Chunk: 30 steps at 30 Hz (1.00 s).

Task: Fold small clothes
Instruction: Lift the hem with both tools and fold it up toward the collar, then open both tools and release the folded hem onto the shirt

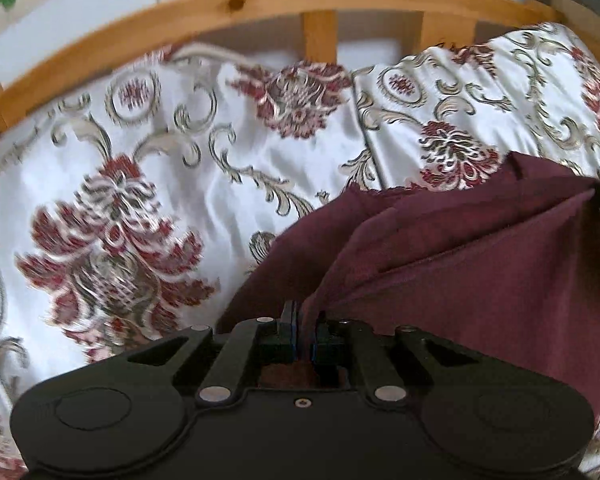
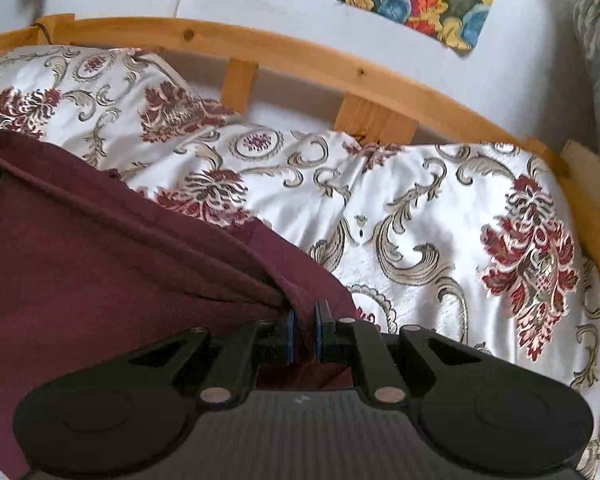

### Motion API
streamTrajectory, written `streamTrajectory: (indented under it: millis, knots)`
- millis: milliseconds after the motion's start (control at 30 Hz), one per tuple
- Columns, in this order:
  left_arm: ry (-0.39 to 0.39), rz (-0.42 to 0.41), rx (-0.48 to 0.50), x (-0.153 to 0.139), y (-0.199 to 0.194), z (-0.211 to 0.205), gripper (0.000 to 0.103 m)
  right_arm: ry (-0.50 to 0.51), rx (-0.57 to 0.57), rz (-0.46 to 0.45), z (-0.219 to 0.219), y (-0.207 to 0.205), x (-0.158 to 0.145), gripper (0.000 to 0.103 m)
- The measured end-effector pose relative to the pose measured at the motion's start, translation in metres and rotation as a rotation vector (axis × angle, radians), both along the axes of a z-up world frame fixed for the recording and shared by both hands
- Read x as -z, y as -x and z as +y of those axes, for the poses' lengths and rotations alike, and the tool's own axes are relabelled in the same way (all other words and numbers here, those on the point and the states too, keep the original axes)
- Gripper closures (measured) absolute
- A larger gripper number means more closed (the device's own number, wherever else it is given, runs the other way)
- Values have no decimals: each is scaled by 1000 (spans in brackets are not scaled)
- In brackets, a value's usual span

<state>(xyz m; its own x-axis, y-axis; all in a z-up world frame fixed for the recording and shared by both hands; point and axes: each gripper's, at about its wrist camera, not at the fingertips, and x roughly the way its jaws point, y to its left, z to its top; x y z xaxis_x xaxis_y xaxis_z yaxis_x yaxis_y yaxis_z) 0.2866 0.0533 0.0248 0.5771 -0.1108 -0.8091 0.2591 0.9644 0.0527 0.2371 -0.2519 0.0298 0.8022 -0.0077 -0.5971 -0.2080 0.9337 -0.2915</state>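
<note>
Your left gripper (image 1: 305, 320) pinches the maroon cloth (image 1: 460, 264); your right gripper (image 2: 304, 330) pinches its other corner above the bed (image 2: 420, 216).

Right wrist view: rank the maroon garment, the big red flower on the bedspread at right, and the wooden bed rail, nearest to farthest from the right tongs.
1. Maroon garment: pinched in the right tongs, spreading to the left.
2. Red flower on the bedspread: lying to the right.
3. Wooden bed rail: along the far edge, against the wall.
</note>
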Motion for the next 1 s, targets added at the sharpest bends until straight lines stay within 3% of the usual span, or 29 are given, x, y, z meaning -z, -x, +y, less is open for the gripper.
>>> streamTrajectory:
  millis: [167,233,367,400,433,500,567,633,733,800,1000]
  knots:
    - [36,33,-33,12,-12,3,88,-36,22,18,-6,-9,7,90]
    - [36,36,-48,13,-14,5,74,-55,35,24,-8,-12,9,90]
    - [57,8,-77,8,-15,13,59,-59,51,39,-9,-15,14,88]
    - [64,0,-80,5,-14,16,50,-58,54,40,-9,-16,15,85]
    - [74,-12,-83,3,-12,19,40,-60,59,42,-10,-16,15,78]
    - [98,-30,-88,-3,-7,27,32,-73,78,38,-13,-15,14,69]
    - [118,-37,-93,-7,-1,35,30,-103,103,34,-19,-13,12,56]
    - [133,-45,-95,-9,7,42,22,-148,127,26,-27,-8,10,36]
    - [144,-56,-85,-6,26,50,18,-205,153,9,-35,5,8,20]
    - [141,-46,-77,0,40,53,16,-226,160,1,-38,17,10,13]
    - [81,-24,-71,32,74,51,11,-195,179,-15,-30,52,27,3]
